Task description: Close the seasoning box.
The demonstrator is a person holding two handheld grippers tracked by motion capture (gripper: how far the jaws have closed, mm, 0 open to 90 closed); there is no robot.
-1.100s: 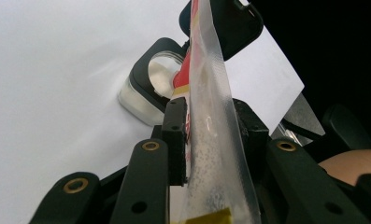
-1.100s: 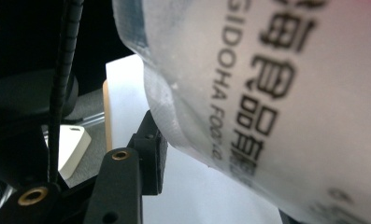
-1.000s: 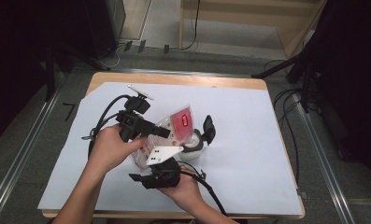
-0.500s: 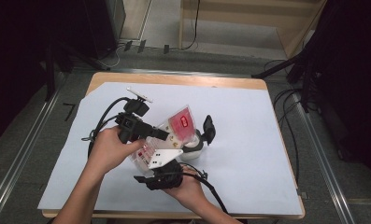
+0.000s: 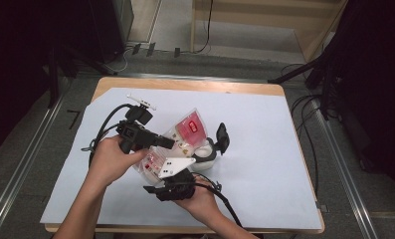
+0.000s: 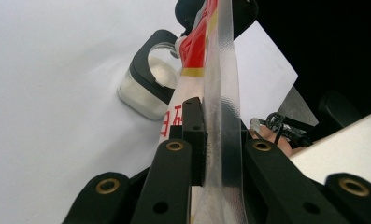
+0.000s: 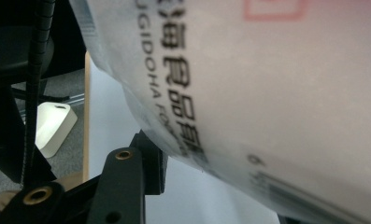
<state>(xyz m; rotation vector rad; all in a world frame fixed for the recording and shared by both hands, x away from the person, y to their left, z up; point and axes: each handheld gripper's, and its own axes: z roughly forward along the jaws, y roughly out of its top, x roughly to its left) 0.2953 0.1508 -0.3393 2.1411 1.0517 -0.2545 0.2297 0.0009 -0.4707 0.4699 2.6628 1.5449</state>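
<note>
**Pouch held over the bench**

Left gripper (image 5: 152,141): jaws pinch the clear pouch (image 5: 185,132) at its sealed edge. Right gripper (image 5: 172,185) sits under the pouch's near end; its jaw state cannot be told. Pouch is raised above the white sheet (image 5: 264,149), beside a jar (image 5: 205,152).

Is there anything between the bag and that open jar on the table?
Nothing visible blocks it. The left gripper is shut on the bag, whose far end sits beside the open jar. The jar's black lid is swung aside. The right gripper is at the bag's near end.
</note>
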